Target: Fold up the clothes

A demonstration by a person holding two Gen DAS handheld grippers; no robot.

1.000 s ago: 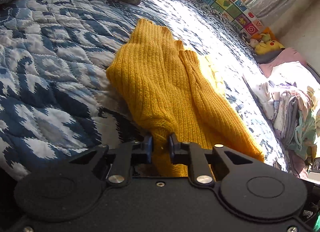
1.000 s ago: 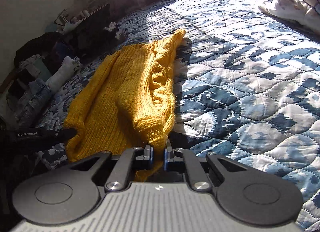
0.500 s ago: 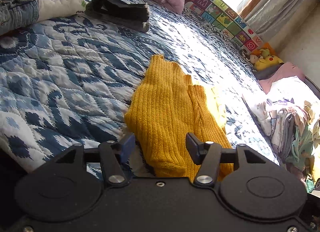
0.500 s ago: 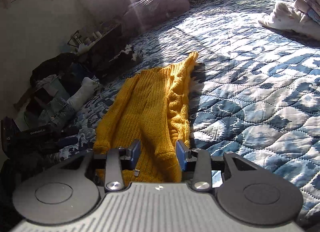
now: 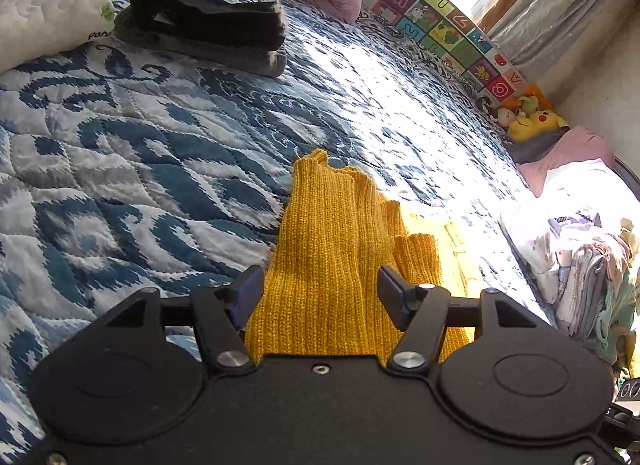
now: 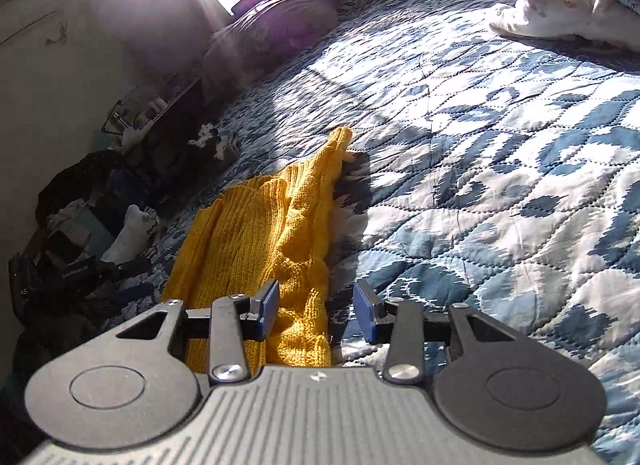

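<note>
A mustard-yellow knit sweater lies folded lengthwise on the blue and white quilt. My left gripper hovers open over its near end, fingers well apart and holding nothing. In the right wrist view the same sweater stretches away from me along the bed's left side. My right gripper is open above its near edge, with knit between and below the blue pads but not pinched.
Folded dark clothes and a white roll lie at the quilt's far left. A pile of unfolded laundry sits at the right, plush toys behind it. A purple pillow and clutter line the bed's edge.
Both grippers were shut on the sweater's near end one second ago. They let it go, opened wide and drew back and up; the sweater now rests on the quilt.
</note>
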